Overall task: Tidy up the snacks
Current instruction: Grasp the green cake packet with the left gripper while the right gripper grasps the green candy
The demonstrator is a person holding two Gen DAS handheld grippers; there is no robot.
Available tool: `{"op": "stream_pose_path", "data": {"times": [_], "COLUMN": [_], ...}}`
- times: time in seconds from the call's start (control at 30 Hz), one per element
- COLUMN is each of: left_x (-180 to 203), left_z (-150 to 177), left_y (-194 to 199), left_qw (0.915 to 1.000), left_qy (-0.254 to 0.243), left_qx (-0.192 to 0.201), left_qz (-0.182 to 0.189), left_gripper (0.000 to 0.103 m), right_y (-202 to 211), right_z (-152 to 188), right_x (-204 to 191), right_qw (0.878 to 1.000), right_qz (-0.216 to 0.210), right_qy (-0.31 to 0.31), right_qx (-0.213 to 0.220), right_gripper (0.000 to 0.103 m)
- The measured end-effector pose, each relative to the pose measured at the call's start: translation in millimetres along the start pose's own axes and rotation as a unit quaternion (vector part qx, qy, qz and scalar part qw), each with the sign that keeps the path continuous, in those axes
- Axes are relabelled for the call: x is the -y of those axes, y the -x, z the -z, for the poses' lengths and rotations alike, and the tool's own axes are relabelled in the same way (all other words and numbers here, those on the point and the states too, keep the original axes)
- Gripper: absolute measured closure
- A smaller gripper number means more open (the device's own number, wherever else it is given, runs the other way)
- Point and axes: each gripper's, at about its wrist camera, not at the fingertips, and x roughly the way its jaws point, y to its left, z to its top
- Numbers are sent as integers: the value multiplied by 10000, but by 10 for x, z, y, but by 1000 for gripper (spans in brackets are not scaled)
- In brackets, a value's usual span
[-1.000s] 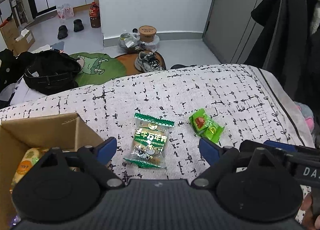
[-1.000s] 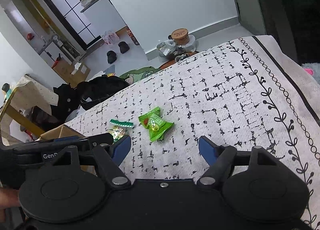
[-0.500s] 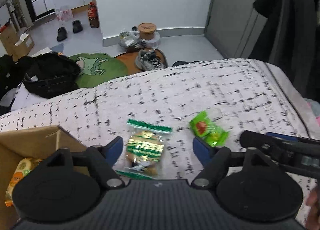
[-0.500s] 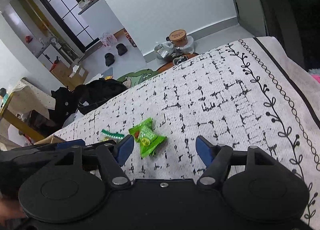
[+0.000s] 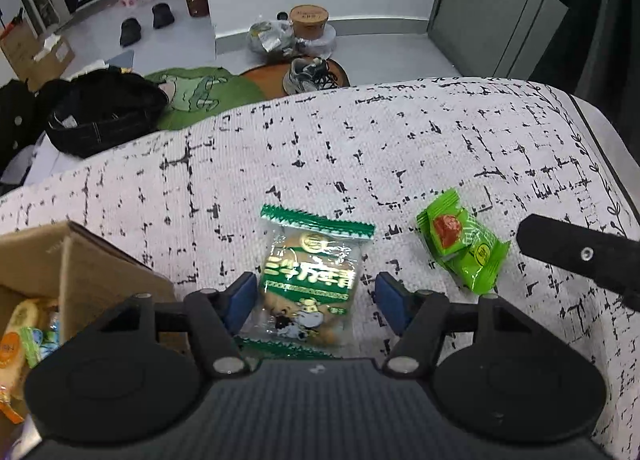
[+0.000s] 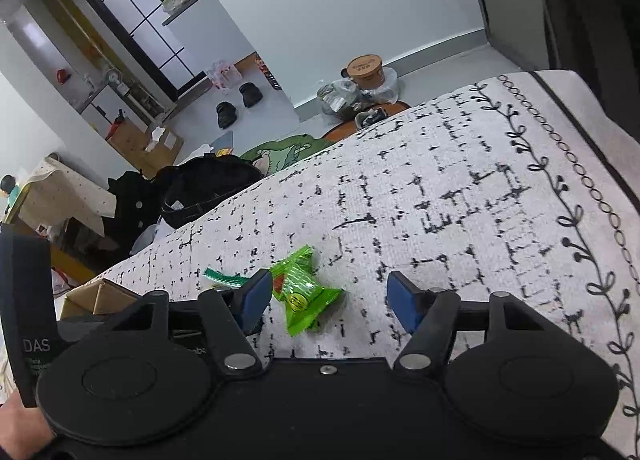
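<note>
Our left gripper is closing around the biscuit packet; our right gripper is closing around the green candy packet. Neither is clamped. Both packets lie mid-blanket.

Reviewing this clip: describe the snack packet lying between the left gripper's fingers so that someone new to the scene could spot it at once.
On the black-flecked white blanket, just right of the open cardboard box, lies a clear biscuit packet between the closing jaws of the left gripper. Unlike the bright green candy packet to its right, it is see-through, with dark green serrated end seals.
</note>
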Motion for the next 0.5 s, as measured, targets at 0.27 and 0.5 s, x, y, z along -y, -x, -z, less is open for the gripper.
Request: {"op": "stream_pose_path", "data": {"times": [0.27,0.5], "left_x": [-84,-151], "left_z": [-16,-39], "left_y": [77,306], "left_qw": [9997,9990], "left_qy": [155,269], "left_qx": [-8,227], "left_qz": [188,269], "left_gripper": [55,55], "right_y": [-140,-283], "right_z": [-28,-55], "right_x": [-98,-153], "right_qw": [9998,9996], "right_qz": [-95,-140], "right_qy": [144,222], "right_qx": [-29,-91], "right_gripper": [44,47]}}
